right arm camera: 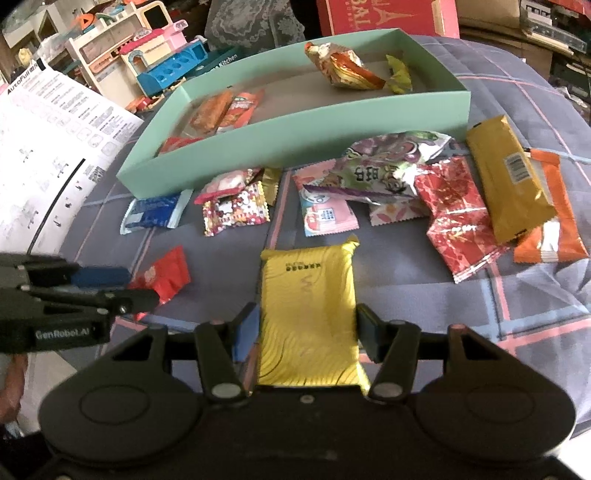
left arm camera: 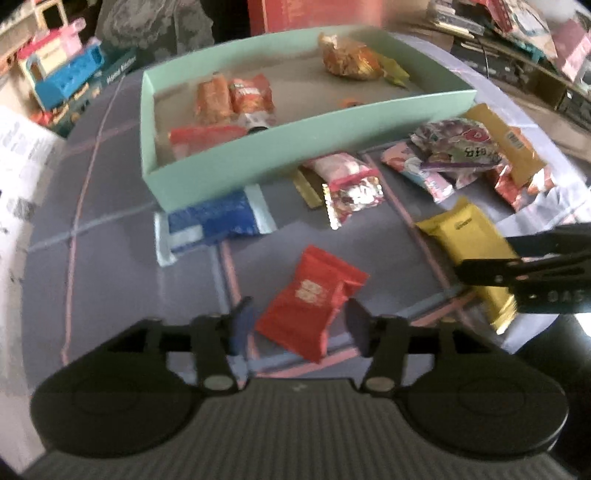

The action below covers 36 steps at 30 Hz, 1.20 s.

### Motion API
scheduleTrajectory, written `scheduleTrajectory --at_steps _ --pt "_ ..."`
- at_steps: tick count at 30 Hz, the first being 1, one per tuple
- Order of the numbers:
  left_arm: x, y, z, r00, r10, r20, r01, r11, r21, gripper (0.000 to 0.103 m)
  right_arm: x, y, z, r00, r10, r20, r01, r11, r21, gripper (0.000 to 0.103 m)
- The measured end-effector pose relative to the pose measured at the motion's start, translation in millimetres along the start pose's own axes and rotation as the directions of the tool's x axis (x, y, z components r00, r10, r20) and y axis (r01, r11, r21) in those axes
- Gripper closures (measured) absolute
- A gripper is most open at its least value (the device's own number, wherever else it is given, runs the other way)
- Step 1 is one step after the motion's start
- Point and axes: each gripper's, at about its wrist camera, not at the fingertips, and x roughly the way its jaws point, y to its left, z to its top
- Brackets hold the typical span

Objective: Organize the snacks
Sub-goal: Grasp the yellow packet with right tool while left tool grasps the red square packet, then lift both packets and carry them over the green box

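You are in a home, in a crowded room. You work over a soft checked cloth (right arm camera: 517,92) with blue and pink lines. Behind it stands a toy kitchen (right arm camera: 147,48), a lace cloth (right arm camera: 251,22), a big red box (right arm camera: 376,16) and heaps of stuff (left arm camera: 517,37).

**A cluttered room around your work surface**

You work over a grey-blue checked cloth (right arm camera: 517,110) crossed by pink and pale blue lines. To your left lies a white printed instruction sheet (right arm camera: 48,147). Behind it you see a toy kitchen set (right arm camera: 147,48) in cream, pink and blue. A grey lace fabric (right arm camera: 251,26) hangs at the back, beside a red cardboard box (right arm camera: 384,16). On your right, shelves (left arm camera: 517,48) hold stacked, blurred clutter. The light is dim and uneven.
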Motion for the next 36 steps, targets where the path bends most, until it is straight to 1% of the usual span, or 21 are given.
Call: scheduleTrajectory --at_steps 4,6,7,8,9,11,13,16,20,23,26,29,32,36 --pt "14 -4 3 0.999 0.003 -0.037 0.0 0.998 0.068 0.041 1 8 -3 1.0 -0.029 -0.001 0.029 0.998 -0.048 0.045" --pt "19 -7 3 0.999 -0.012 -0.042 0.015 0.997 0.071 0.042 2 12 -3 0.999 -0.039 -0.003 0.039 0.997 -0.066 0.045" --pt "19 -8 4 0.999 -0.026 -0.034 0.029 0.997 0.067 0.045 2 13 -3 0.999 -0.045 -0.004 0.045 0.996 -0.075 0.045" --pt "19 -9 4 0.999 -0.043 -0.03 0.044 0.997 0.063 0.058 2 14 -3 0.999 -0.049 -0.005 0.049 0.995 -0.082 0.045" --pt "19 -10 4 0.997 -0.066 -0.028 0.068 0.996 0.055 0.067 3 16 -3 0.999 -0.054 -0.005 0.053 0.994 -0.091 0.045" --pt "18 -13 4 0.997 -0.072 -0.015 0.073 0.996 0.059 0.068 4 20 -2 0.997 -0.071 -0.004 0.07 0.991 -0.116 0.049" --pt "16 -15 1 0.998 -0.068 -0.008 0.068 0.997 0.044 0.068 4 21 -1 0.998 -0.067 -0.009 0.066 0.991 -0.114 0.052" --pt "10 -9 1 0.995 -0.096 -0.005 0.096 0.995 -0.021 0.069 1 18 4 1.0 -0.018 -0.02 0.017 0.997 -0.077 0.052" --pt "-5 4 5 0.994 -0.1 0.034 0.102 0.993 -0.067 0.07 -4 19 13 1.0 0.016 -0.02 -0.017 0.998 -0.054 0.052" --pt "-17 19 11 0.992 -0.102 0.068 0.11 0.987 -0.121 0.07 -10 22 22 0.999 0.039 -0.008 -0.039 0.998 -0.045 0.052" --pt "-24 33 19 0.991 -0.09 0.097 0.105 0.981 -0.166 0.07 -15 26 34 0.998 0.063 0.009 -0.063 0.997 -0.036 0.052" --pt "-29 47 29 0.99 -0.074 0.118 0.096 0.976 -0.194 0.07 -20 26 55 0.996 0.085 0.031 -0.084 0.996 -0.028 0.052" --pt "-29 61 46 0.99 -0.043 0.133 0.072 0.973 -0.218 0.07 -21 26 79 0.994 0.092 0.061 -0.09 0.995 -0.028 0.052" --pt "-24 86 79 0.988 0.004 0.151 0.035 0.966 -0.257 0.07 -14 27 120 0.992 0.081 0.101 -0.077 0.996 -0.045 0.052"
